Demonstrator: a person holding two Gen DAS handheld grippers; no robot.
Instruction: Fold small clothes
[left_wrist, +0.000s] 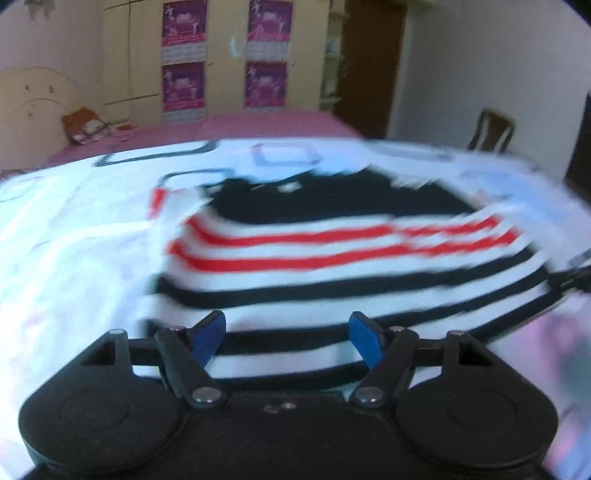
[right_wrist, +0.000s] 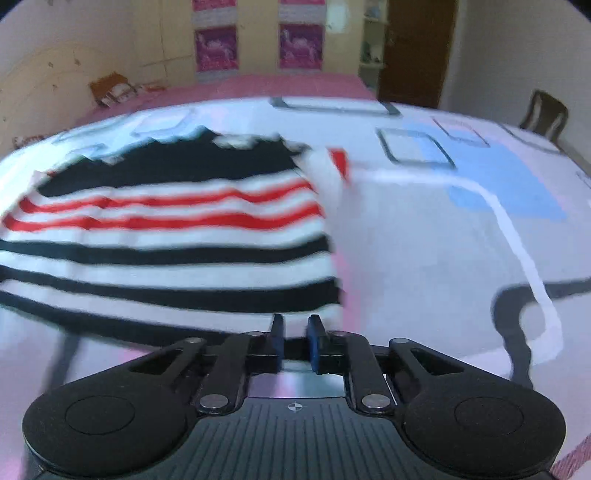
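Note:
A small striped garment (left_wrist: 332, 251), black at the far end with red, white and black stripes, lies flat on the patterned cloth. It also shows in the right wrist view (right_wrist: 177, 236). My left gripper (left_wrist: 288, 323) is open, its blue pads spread over the garment's near hem. My right gripper (right_wrist: 295, 325) has its pads nearly together with a narrow gap, at the garment's near right corner; whether cloth sits between them I cannot tell. Both views are blurred.
The garment lies on a white and blue patterned sheet (right_wrist: 461, 206) with dark square outlines. A pink bed (left_wrist: 240, 125) stands behind, with a wardrobe (left_wrist: 221, 55), a brown door (right_wrist: 417, 48) and a wooden chair (left_wrist: 491, 129) beyond.

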